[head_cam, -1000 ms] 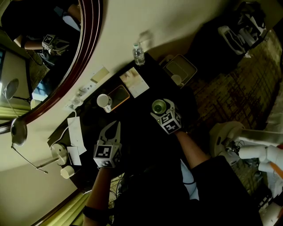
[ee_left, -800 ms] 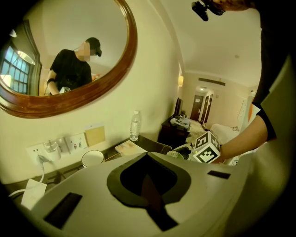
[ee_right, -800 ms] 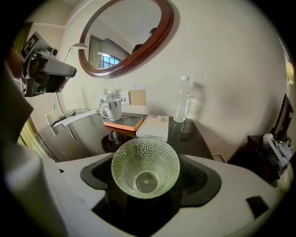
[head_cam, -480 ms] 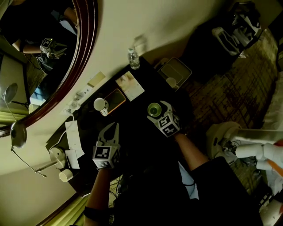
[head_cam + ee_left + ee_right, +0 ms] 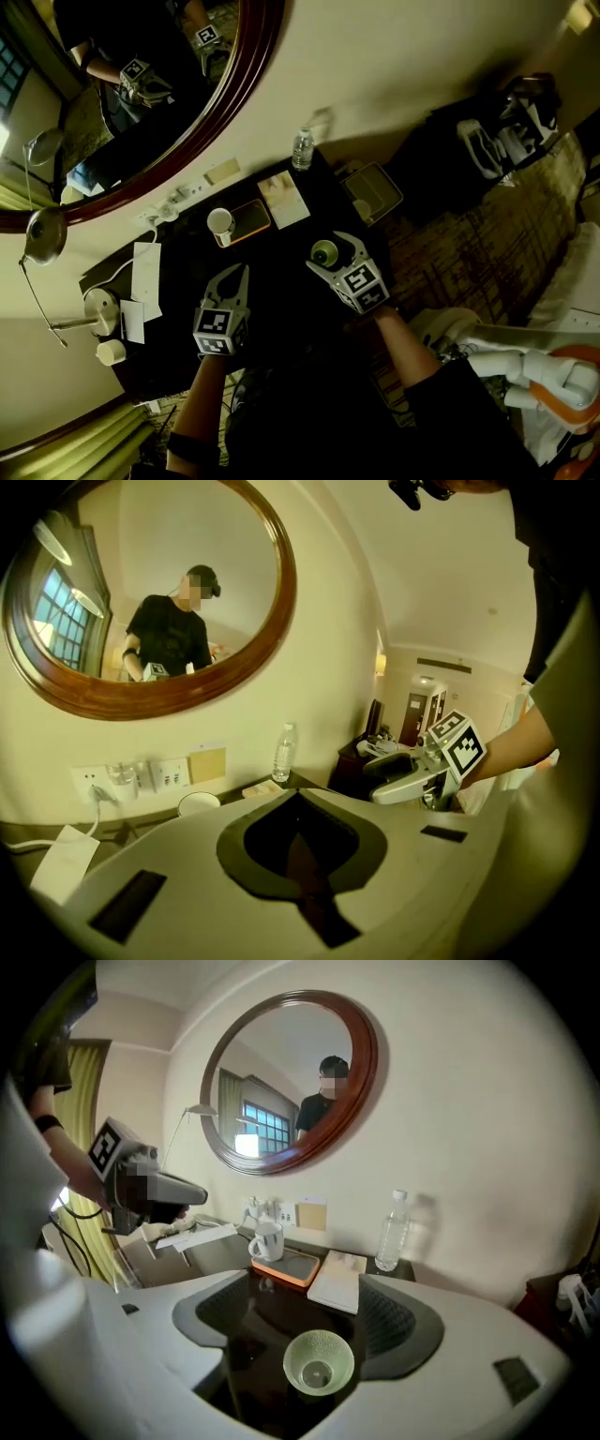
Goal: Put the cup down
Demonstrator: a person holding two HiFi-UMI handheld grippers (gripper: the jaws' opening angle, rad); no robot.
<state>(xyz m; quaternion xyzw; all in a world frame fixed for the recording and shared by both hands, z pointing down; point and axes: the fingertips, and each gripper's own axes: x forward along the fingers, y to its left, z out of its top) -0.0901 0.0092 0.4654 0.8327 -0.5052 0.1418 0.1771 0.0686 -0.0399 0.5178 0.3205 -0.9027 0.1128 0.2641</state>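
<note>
My left gripper (image 5: 298, 803) is clenched shut with nothing in it, held above the table's near side. My right gripper (image 5: 302, 1288) is released. Its jaws have just been closing a little, yet they stand wide apart, and the cup (image 5: 319, 1361) shows between them with both pads clear of it. The cup stands upright on the right part of the table (image 5: 246, 1321), long axis vertical, mouth up (I can see down to its bottom, and it is empty). Farther back a mug (image 5: 267, 1239) stands upright on an orange tray (image 5: 291, 1267), handle to my left. I cannot tell what the mug holds. Just right of the tray lies a booklet (image 5: 339, 1281). At the back edge, against the wall, a capped bottle (image 5: 392, 1232) stands upright.
</note>
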